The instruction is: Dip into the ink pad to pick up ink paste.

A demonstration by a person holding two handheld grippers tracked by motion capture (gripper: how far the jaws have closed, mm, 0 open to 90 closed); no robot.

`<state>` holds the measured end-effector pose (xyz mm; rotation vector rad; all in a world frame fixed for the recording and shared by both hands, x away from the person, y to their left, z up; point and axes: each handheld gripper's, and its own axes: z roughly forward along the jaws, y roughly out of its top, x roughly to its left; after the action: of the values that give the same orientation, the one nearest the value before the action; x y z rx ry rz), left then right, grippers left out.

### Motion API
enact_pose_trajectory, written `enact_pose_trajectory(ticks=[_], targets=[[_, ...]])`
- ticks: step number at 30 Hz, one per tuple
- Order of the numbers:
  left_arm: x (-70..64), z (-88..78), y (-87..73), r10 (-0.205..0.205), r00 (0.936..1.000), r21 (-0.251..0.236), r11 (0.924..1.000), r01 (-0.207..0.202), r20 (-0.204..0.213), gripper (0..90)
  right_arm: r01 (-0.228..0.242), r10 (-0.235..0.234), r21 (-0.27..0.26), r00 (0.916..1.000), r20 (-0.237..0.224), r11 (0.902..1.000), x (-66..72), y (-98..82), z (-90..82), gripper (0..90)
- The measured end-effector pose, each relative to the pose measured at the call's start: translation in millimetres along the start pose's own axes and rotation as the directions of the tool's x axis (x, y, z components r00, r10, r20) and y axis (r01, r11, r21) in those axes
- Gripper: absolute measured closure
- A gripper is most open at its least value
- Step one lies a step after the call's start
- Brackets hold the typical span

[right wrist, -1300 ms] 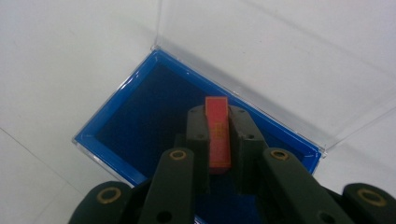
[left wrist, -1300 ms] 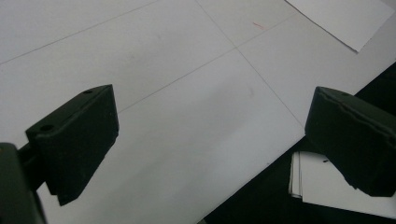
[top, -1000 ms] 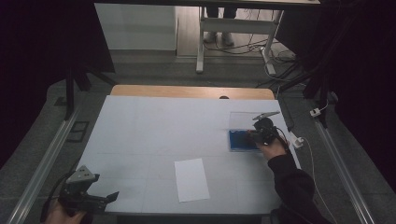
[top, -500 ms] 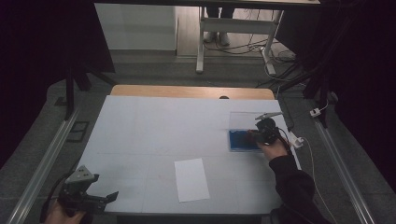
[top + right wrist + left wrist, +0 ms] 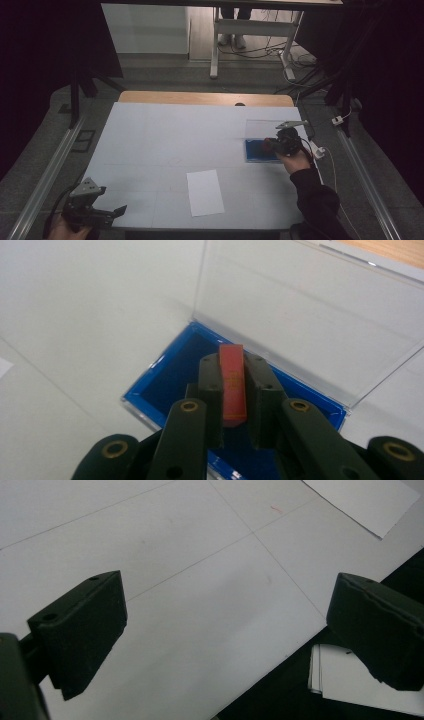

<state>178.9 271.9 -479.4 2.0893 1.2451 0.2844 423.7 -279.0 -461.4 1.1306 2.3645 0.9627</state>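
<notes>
A blue box with a clear hinged lid lies open at the table's right side. My right gripper hovers over it, shut on a thin red block held upright between the jaws above the blue box interior; the lid stands open behind. A white sheet of paper lies near the front middle of the table. My left gripper is at the front left corner, open with nothing between its jaws, over the table edge; the paper's corner is at the top right.
The white table top has a wooden strip along its far edge. Metal rails run down both sides. A stack of white paper lies below the table's front edge. A cable and plug sit beside the right hand.
</notes>
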Motion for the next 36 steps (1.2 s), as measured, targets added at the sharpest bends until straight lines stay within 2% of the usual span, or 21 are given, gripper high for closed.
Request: enact_pose_trajectory(ticks=[5, 8, 17, 27, 36], targets=[[0.1, -0.3, -0.1, 0.000, 1.0000, -0.001, 1.0000, 0.000, 0.001, 3.1, -0.009, 0.009, -0.014, 0.9998, -0.017, 0.9999, 2.7, -1.2, -6.1, 79.6], [0.2, -0.3, -0.1, -0.001, 1.0000, -0.002, 1.0000, 0.001, 0.001, 3.1, 0.002, -0.002, -0.016, 0.9997, -0.024, 0.9999, 5.9, -1.1, -9.2, 79.6], [0.1, -0.4, -0.2, 0.001, 1.0000, -0.002, 1.0000, -0.001, 0.001, 3.2, 0.003, -0.006, -0.045, 0.9986, -0.053, 0.9990, 20.2, 0.1, -18.9, 79.6], [1.4, -1.3, -0.7, -0.009, 0.9999, -0.011, 0.9999, 0.009, 0.009, 3.2, 0.048, -0.054, -0.067, 0.9947, -0.087, 0.9966, 38.8, -1.1, -29.0, 79.6], [2.4, -1.7, -1.0, -0.013, 0.9998, -0.016, 0.9998, 0.013, 0.017, 3.2, 0.074, -0.085, -0.083, 0.9871, -0.136, 0.9938, 57.8, -1.9, -34.1, 79.6]])
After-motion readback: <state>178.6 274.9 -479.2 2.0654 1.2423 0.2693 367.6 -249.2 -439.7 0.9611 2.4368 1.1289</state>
